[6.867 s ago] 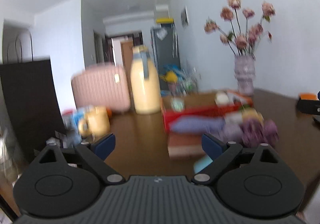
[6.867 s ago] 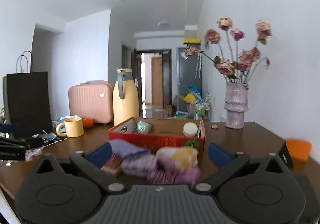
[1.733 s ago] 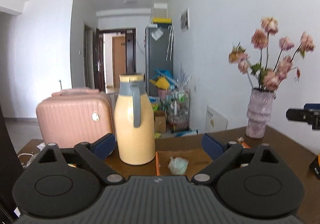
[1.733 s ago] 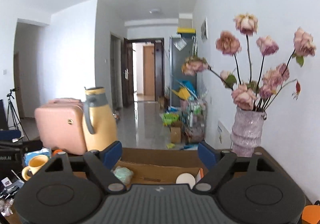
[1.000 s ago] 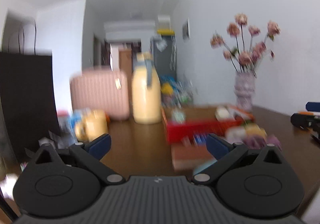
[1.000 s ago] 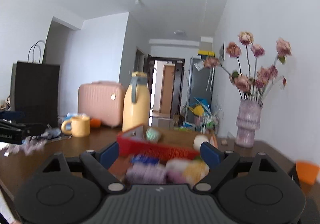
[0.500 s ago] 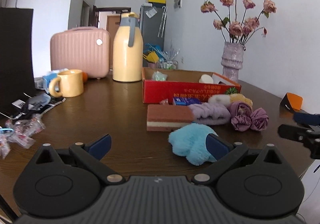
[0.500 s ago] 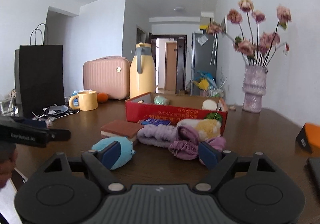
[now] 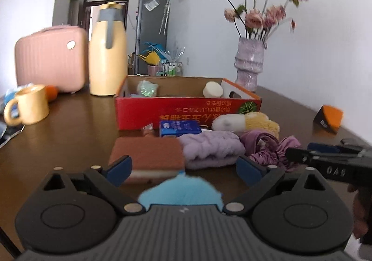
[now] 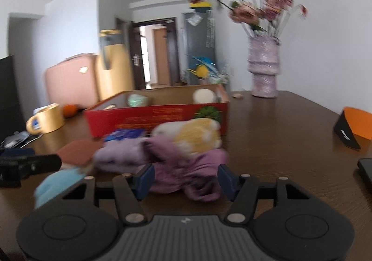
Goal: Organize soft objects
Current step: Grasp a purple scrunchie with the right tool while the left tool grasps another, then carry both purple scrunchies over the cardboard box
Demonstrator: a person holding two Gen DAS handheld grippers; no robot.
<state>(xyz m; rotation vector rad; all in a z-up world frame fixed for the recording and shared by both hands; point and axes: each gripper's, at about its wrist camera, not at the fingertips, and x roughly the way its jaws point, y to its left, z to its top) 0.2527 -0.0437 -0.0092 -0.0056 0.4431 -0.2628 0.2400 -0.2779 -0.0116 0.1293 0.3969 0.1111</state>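
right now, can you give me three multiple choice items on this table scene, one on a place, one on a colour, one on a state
1. Where does the white round item lie?
A. inside the red box
B. on the brown sponge
C. beside the yellow mug

2. What colour is the fluffy item nearest the left tool?
A. green
B. light blue
C. orange

3. How does the right tool stand?
A. shut on the vase
B. shut on the box rim
C. open, its fingers either side of the purple cloth

Answers: 1 A, it shows inside the box, behind the front wall. 2 B, the fluff just ahead of the left tool is light blue. 3 C, the blue pads sit apart with purple fabric between them, not yet pinched.
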